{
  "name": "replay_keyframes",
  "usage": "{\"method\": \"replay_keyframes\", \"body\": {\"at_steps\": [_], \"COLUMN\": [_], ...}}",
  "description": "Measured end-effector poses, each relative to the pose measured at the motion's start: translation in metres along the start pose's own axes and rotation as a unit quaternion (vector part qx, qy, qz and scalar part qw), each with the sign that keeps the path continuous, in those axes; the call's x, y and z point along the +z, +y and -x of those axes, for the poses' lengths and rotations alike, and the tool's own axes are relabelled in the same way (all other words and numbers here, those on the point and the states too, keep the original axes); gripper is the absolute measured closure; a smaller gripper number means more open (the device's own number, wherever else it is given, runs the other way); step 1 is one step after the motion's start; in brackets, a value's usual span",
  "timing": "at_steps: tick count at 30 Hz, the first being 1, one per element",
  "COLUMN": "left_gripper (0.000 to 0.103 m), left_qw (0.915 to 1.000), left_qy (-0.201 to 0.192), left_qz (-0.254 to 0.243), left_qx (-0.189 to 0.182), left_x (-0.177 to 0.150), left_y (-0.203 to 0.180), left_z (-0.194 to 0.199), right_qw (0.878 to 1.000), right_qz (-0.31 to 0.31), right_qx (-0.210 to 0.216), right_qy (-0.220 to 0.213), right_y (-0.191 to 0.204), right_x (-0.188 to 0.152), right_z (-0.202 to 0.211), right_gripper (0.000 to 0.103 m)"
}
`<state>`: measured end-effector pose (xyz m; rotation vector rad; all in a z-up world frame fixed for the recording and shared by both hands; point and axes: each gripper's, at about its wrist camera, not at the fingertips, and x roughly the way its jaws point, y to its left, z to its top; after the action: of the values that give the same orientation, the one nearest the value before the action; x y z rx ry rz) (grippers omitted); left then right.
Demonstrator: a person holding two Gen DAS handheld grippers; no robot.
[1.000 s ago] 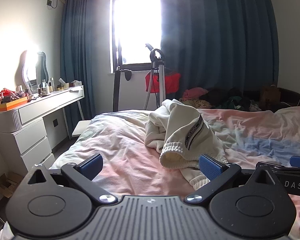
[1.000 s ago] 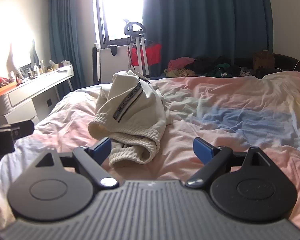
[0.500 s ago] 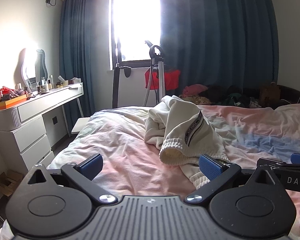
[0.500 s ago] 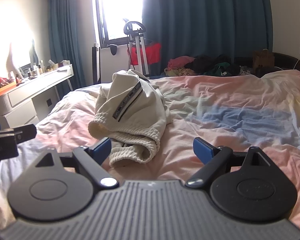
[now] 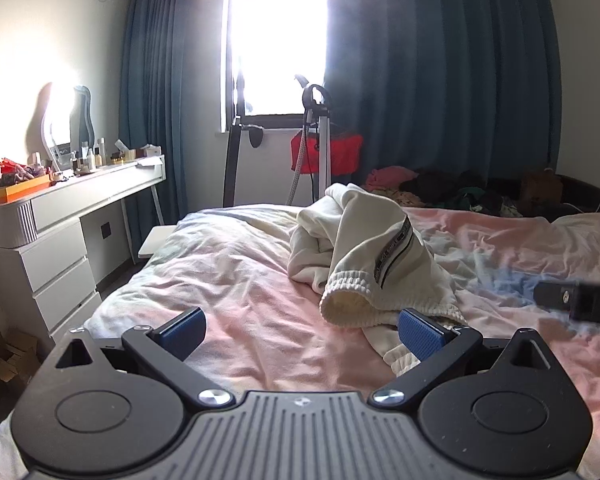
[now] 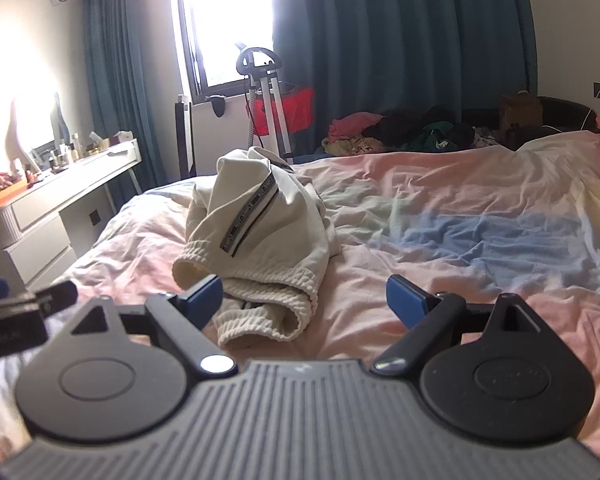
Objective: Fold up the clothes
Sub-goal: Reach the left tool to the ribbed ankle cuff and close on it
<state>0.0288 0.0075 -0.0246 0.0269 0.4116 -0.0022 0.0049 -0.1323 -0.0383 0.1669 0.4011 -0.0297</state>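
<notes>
A cream garment [image 5: 372, 256] with ribbed cuffs and a dark striped band lies crumpled in a heap on the bed; it also shows in the right wrist view [image 6: 260, 232]. My left gripper [image 5: 300, 330] is open and empty, hovering above the sheet just short of the heap, its right pad [image 5: 420, 334] near a ribbed hem. My right gripper [image 6: 304, 300] is open and empty, in front of the heap's near cuff. Each gripper's tip shows at the edge of the other's view.
The bed [image 6: 480, 232] has a rumpled pink, blue and white cover. A white dresser [image 5: 60, 232] with bottles and a mirror stands on the left. A garment steamer [image 5: 316, 144] and a pile of clothes [image 6: 404, 132] stand beyond the bed by dark curtains.
Both grippers have tilted and risen slightly; the right gripper's tip now sits higher at the left view's right edge. The garment has not moved.
</notes>
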Motion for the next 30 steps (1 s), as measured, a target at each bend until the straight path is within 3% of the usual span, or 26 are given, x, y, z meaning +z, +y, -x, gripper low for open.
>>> {"method": "replay_keyframes", "body": {"at_steps": [6,9,14,16,19,22,27,29,30], "left_gripper": [0.000,0.000,0.001,0.006,0.007,0.008,0.025,0.055,0.062], "left_qw": [0.9970,0.9956,0.9911,0.9905,0.9927,0.9942,0.9944,0.9939,0.9941], "left_qy": [0.077,0.094,0.133,0.136,0.113,0.090,0.054,0.040,0.035], "left_qz": [0.007,0.001,-0.009,-0.021,-0.036,-0.046,-0.064,-0.072,-0.062], "left_qx": [0.003,-0.001,-0.007,-0.006,-0.019,-0.038,-0.064,-0.074,-0.082], "left_x": [0.005,0.010,0.007,0.003,0.004,0.008,0.016,0.019,0.022], "left_y": [0.006,0.008,0.005,0.002,-0.001,-0.002,-0.005,-0.007,-0.004], "left_z": [-0.062,-0.098,-0.172,-0.199,-0.226,-0.242,-0.259,-0.266,-0.267], "right_qw": [0.999,0.997,0.996,0.995,0.992,0.988,0.986,0.986,0.986], "right_qz": [-0.033,-0.057,-0.087,-0.100,-0.121,-0.144,-0.157,-0.156,-0.157], "right_qx": [-0.007,-0.002,-0.008,-0.010,-0.012,-0.010,-0.018,-0.025,-0.028], "right_qy": [-0.033,-0.047,-0.023,0.005,0.044,0.056,0.058,0.058,0.058], "right_y": [0.001,-0.007,-0.030,-0.037,-0.046,-0.050,-0.047,-0.047,-0.047], "right_x": [0.061,0.073,0.045,0.030,0.010,0.003,-0.003,-0.007,-0.009], "right_z": [-0.016,-0.027,-0.057,-0.074,-0.100,-0.124,-0.155,-0.159,-0.160], "right_gripper": [0.013,0.013,0.013,0.013,0.013,0.013,0.013,0.013,0.013]}}
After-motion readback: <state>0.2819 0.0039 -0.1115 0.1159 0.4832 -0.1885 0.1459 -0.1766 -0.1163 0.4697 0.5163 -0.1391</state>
